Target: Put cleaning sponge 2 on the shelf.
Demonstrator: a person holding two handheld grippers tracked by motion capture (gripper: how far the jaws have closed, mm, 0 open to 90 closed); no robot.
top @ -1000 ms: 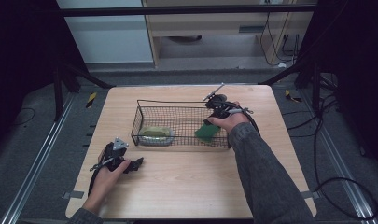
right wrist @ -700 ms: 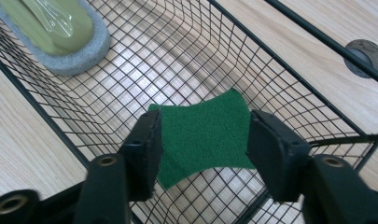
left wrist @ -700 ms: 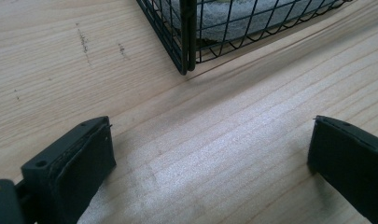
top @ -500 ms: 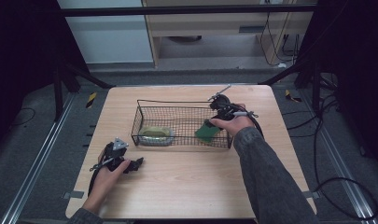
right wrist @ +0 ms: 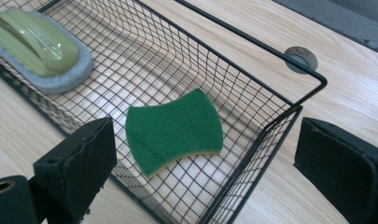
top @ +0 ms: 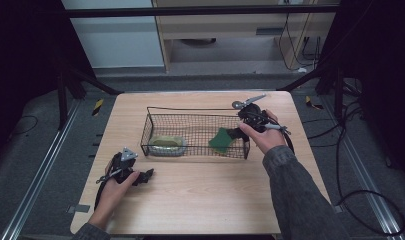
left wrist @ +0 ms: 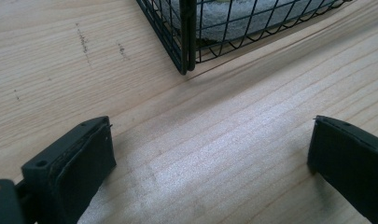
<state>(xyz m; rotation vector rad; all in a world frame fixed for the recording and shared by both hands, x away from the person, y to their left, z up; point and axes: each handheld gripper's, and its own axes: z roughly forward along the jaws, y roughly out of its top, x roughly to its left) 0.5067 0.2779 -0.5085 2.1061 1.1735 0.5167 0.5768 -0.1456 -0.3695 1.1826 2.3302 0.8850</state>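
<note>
The left claw [top: 149, 174] rests on the near part of the wooden counter [top: 200, 200], jaws spread wide with bare wood between them (nothing gripped). Just beyond it stands the black wire basket [top: 196, 109]. Inside, a green scouring sponge [right wrist: 173, 128] lies flat at the right end, a green-handled scrubber [right wrist: 41, 49] at the left end. The right claw [top: 233, 133] hovers over the basket's right end, jaws wide apart above the sponge.

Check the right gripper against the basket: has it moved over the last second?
Yes. The right gripper has pulled back from over the basket toward its right end, jaws open, leaving the sponge lying inside.
</note>
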